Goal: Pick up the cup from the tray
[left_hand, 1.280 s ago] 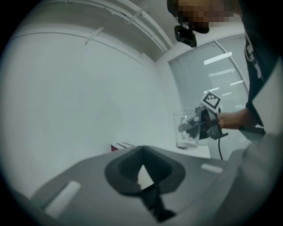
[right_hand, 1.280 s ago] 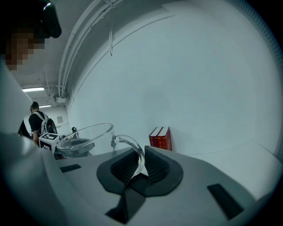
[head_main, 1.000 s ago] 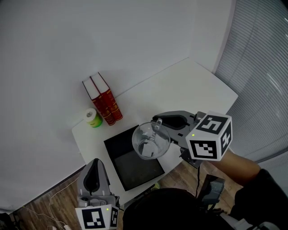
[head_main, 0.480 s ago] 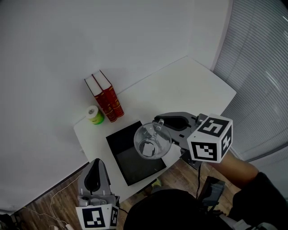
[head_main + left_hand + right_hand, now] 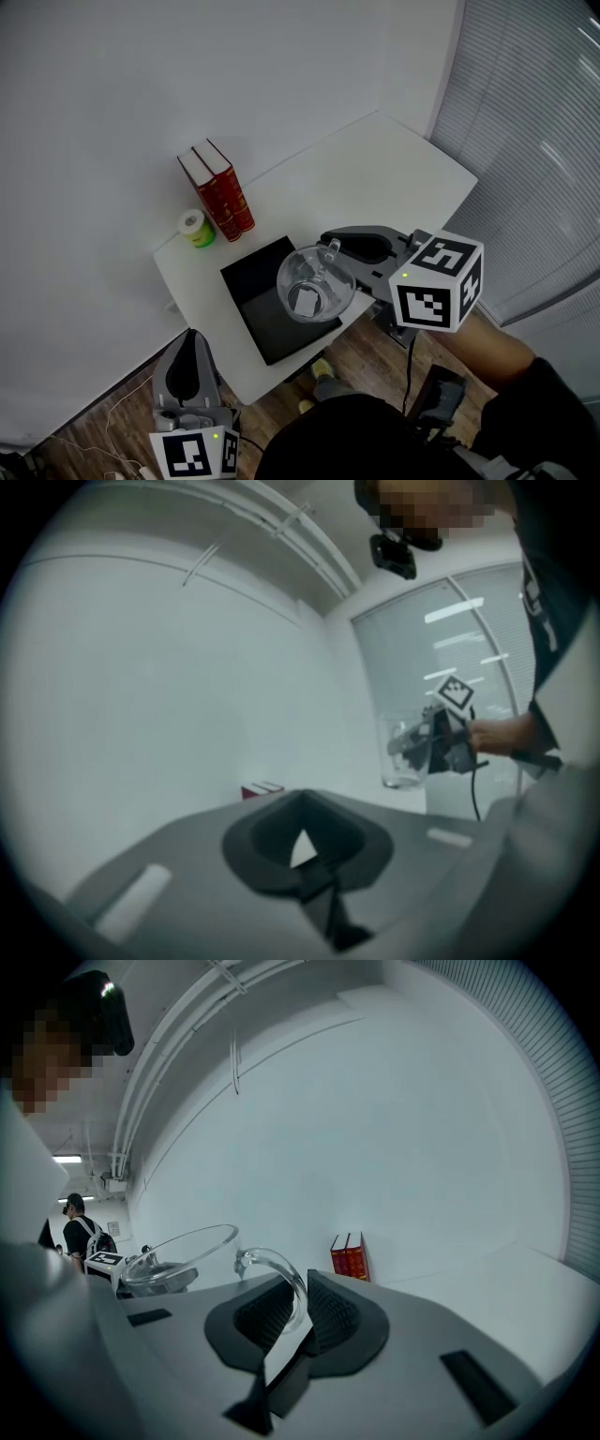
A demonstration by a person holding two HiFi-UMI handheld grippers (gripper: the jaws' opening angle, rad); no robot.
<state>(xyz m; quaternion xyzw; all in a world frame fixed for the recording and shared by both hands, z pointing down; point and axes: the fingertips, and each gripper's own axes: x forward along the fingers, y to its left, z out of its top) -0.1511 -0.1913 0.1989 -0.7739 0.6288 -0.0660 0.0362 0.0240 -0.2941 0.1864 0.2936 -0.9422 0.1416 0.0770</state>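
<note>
A clear glass cup [image 5: 314,286] hangs in the air over the right part of the black tray [image 5: 248,281]. My right gripper [image 5: 329,255] is shut on its curved handle [image 5: 272,1274], which sits pinched between the ribbed pads. The jaws have just been opening a little, with the handle still between them. In the left gripper view the cup [image 5: 408,752] shows far off to the right. My left gripper [image 5: 192,342] hangs low at the lower left, beyond the table's edge, shut with nothing in it.
Two red books [image 5: 216,192] stand upright at the back of the white table [image 5: 375,178], with a green and white roll [image 5: 194,228] beside them. Window blinds [image 5: 534,141] fill the right side. Wooden floor [image 5: 112,422] lies below the table edge.
The cup stays in the right gripper at about the same spot in view. The table and tray have drifted up in the picture, so the cup now lies more over the tray.
</note>
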